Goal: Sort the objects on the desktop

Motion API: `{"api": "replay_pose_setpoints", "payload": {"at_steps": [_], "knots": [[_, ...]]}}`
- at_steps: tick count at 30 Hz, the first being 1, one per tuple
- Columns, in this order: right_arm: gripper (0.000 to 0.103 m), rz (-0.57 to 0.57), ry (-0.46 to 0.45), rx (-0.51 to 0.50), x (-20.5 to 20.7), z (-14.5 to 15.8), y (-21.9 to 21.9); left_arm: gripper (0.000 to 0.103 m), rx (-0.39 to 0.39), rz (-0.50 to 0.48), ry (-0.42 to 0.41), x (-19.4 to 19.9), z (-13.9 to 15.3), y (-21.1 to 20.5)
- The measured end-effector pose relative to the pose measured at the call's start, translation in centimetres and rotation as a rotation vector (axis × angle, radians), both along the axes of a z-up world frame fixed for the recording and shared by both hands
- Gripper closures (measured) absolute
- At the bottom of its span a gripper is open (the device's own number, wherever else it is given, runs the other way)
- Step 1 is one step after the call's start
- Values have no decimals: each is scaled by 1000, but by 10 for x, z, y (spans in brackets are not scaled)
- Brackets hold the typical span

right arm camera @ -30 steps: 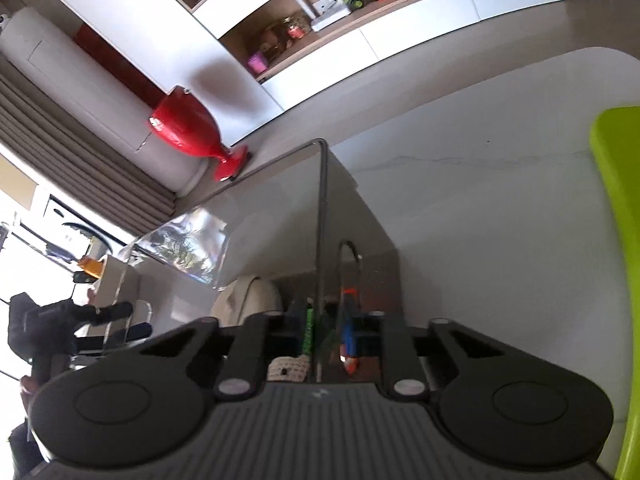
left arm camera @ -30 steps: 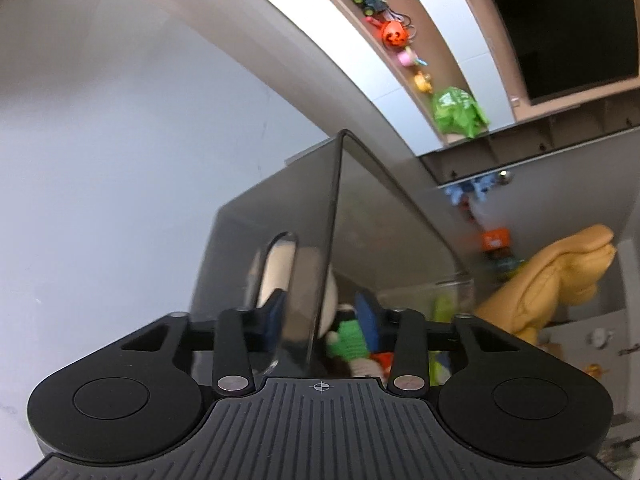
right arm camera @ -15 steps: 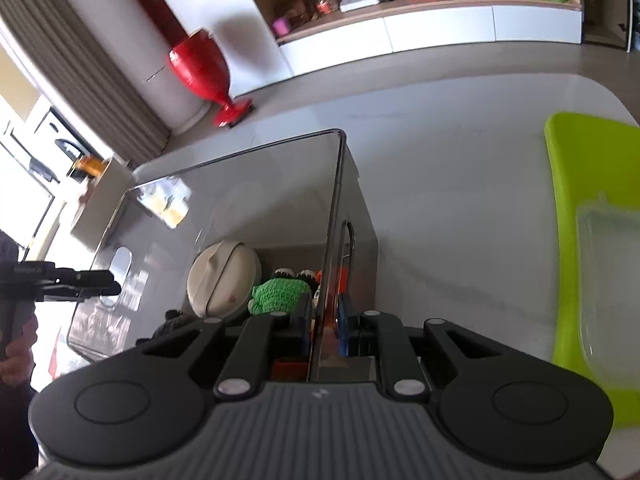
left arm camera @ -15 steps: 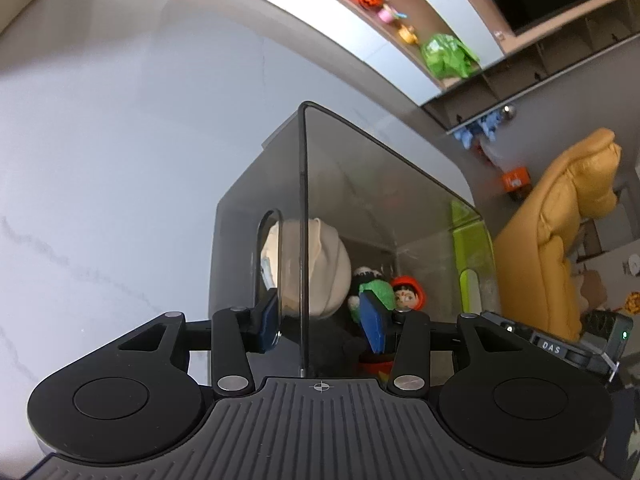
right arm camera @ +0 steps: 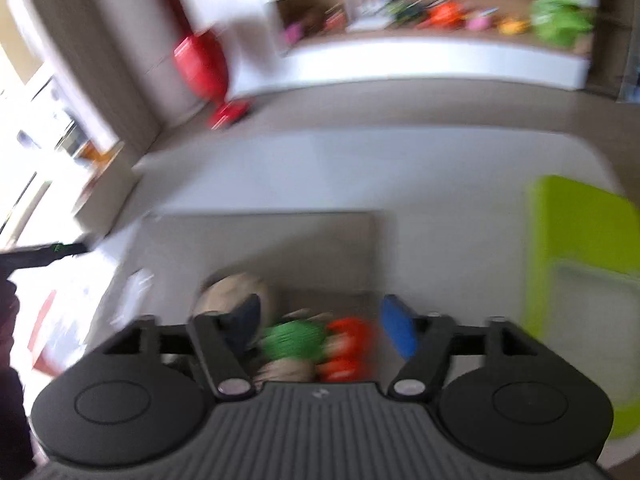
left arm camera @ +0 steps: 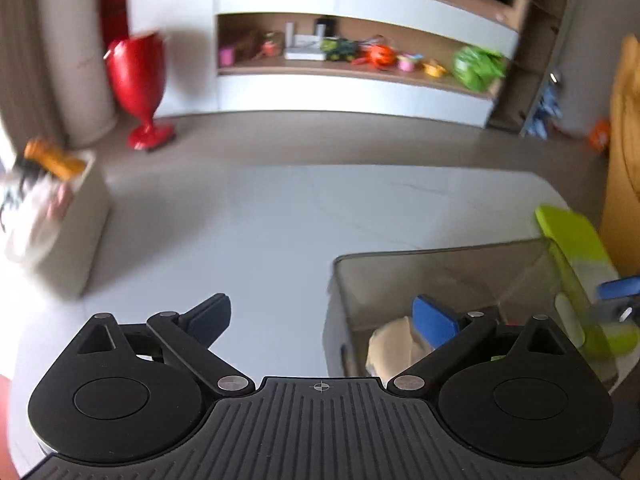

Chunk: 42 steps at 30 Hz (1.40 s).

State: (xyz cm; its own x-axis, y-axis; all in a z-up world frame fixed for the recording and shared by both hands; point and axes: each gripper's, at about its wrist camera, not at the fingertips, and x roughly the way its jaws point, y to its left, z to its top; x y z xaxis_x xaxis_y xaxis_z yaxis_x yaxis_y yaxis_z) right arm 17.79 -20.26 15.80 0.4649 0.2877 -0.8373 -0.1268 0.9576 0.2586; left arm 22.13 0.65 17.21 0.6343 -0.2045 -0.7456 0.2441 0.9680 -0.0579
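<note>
A smoky clear bin (left arm camera: 440, 264) stands on the white table (left arm camera: 280, 232), low and to the right in the left wrist view. A beige round item (left arm camera: 394, 344) lies inside it. My left gripper (left arm camera: 322, 316) hangs above the bin's left wall, its jaws opening wide with nothing between them. In the blurred right wrist view the bin (right arm camera: 260, 240) holds the beige item (right arm camera: 232, 288), a green knitted toy (right arm camera: 296, 340) and a red toy (right arm camera: 348, 340). My right gripper (right arm camera: 320, 326) is above them, jaws opening and free of the wall.
A lime green tray (left arm camera: 572, 232) lies just right of the bin. A white box (left arm camera: 60, 240) with an orange item sits at the table's left edge. Beyond the table are a red vase (left arm camera: 138, 80), a toy shelf (left arm camera: 360, 56) and a yellow chair (left arm camera: 624, 160).
Both grippers were shut on the bin's side walls; both have let go, opened wide and risen away. The views have rolled level and the bin stands on the table.
</note>
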Motion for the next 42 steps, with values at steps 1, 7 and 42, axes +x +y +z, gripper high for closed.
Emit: {"api": "replay_pose_setpoints", "payload": {"at_steps": [1,7,42], "knots": [[25,55,56,20,9,-5,19,3,16,-15,-16,0,3,-6],[25,290,193,-126,50,-44,125,0,-70,-102,-77,-4,1,-15],[96,350,192,-243,71,-90,128,0,-365,-594,129,-47,-31,-17]]}}
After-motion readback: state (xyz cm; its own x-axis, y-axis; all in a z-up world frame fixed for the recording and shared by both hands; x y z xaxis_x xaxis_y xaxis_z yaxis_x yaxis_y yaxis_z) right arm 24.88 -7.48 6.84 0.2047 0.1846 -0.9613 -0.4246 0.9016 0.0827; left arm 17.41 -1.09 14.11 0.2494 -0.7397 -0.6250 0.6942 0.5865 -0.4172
